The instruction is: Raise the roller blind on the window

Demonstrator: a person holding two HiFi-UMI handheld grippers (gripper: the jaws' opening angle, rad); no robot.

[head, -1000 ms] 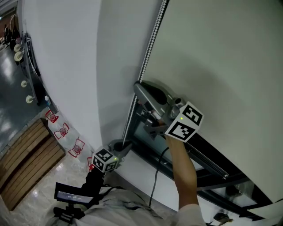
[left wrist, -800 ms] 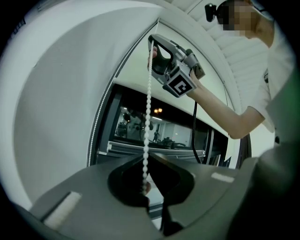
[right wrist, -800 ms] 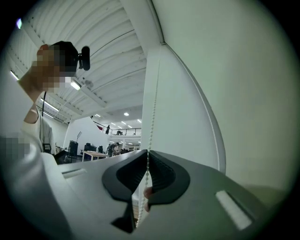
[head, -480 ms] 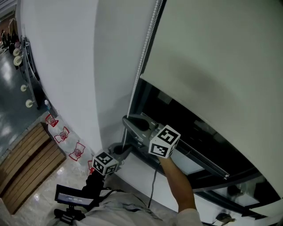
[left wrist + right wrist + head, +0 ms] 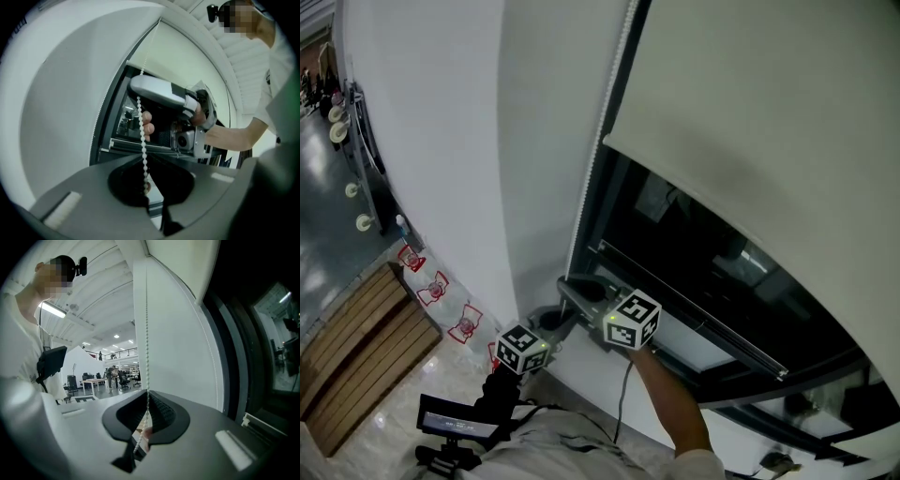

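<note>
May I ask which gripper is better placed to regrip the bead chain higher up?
Probably the right gripper: it clamps the bead chain above the left gripper, nearer the free length, while the left anchors it below.

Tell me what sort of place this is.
Probably a large open-plan office or workshop hall: desks and chairs under ceiling strip lights, plus a window with a roller blind and bead chain.

Pale roller blind (image 5: pixel 750 112) hangs partly raised over dark window (image 5: pixel 675 246); white bead chain (image 5: pixel 615 80) runs alongside.
</note>
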